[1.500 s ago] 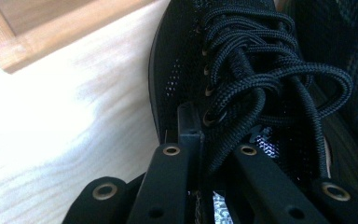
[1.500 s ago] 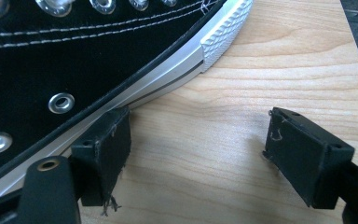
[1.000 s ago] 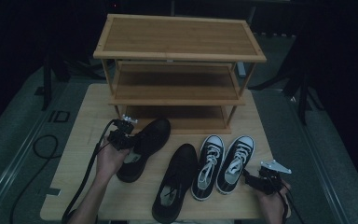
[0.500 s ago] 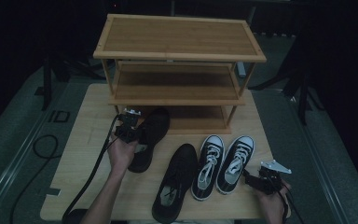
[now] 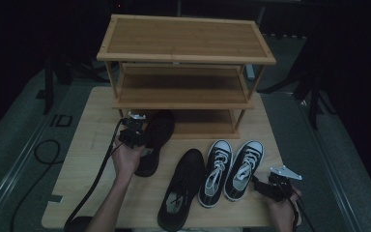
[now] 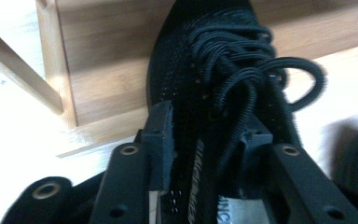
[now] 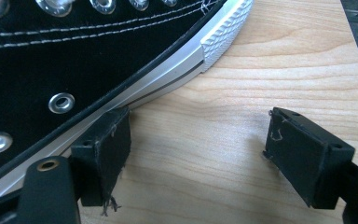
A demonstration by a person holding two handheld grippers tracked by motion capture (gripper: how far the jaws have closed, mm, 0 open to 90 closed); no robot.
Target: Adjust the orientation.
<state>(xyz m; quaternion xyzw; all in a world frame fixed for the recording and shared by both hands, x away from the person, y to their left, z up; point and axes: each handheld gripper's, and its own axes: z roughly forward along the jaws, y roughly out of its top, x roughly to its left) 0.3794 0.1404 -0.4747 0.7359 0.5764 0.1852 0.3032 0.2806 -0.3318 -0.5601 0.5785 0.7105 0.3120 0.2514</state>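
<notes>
A black lace-up shoe (image 5: 158, 133) lies with its toe on the bottom shelf of the wooden shoe rack (image 5: 183, 48) and its heel on the table. My left gripper (image 5: 140, 136) is at the shoe's opening. In the left gripper view the shoe (image 6: 205, 70) runs away from me, and its collar and laces lie between the jaws of the gripper (image 6: 207, 128), which have just been opening and stand apart. My right gripper (image 5: 262, 186) rests open at the table's front right. In its own view, this gripper (image 7: 200, 140) has one pad beside the white sole of a black canvas sneaker (image 7: 51, 56).
A second black shoe (image 5: 181, 193) lies at the front middle of the wooden table (image 5: 92, 145). A pair of black-and-white sneakers (image 5: 231, 166) stands to its right. The rack's upper shelves are bare. Cables trail off the left front.
The left hand carried the black shoe forward, so its toe now lies on the rack's bottom shelf. The right hand has kept still.
</notes>
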